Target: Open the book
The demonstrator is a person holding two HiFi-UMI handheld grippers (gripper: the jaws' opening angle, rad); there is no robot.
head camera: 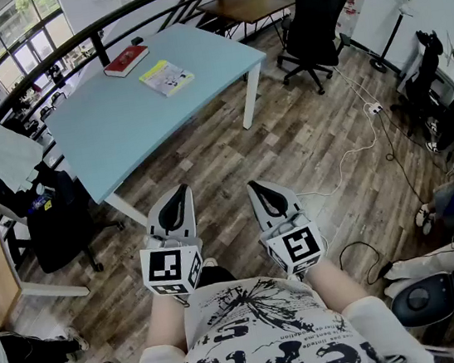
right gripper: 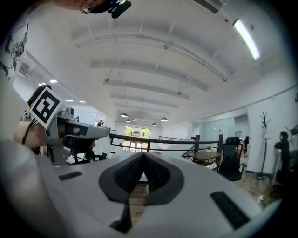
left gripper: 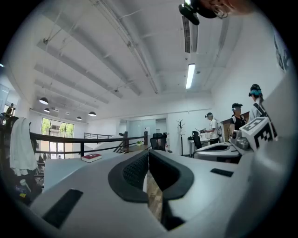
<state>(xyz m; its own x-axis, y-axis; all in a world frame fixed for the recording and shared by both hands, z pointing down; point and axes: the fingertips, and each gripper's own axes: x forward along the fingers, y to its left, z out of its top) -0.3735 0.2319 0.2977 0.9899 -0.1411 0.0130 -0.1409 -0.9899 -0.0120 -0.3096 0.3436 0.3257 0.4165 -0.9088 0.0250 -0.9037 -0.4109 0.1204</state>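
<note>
L tongs [head camera: 180,191] & R tongs [head camera: 255,187], both pressed together, empty, well apart from desk [head camera: 119,129] w/ closed red book [head camera: 126,60].

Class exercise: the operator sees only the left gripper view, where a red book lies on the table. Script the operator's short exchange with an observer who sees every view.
Operator: Is the red book alone there?
Observer: No, the head view shows a yellow book beside the red book on the blue table.
Operator: Are both grippers over the table?
Observer: No, the left gripper and right gripper are over wood floor, short of it.
</note>
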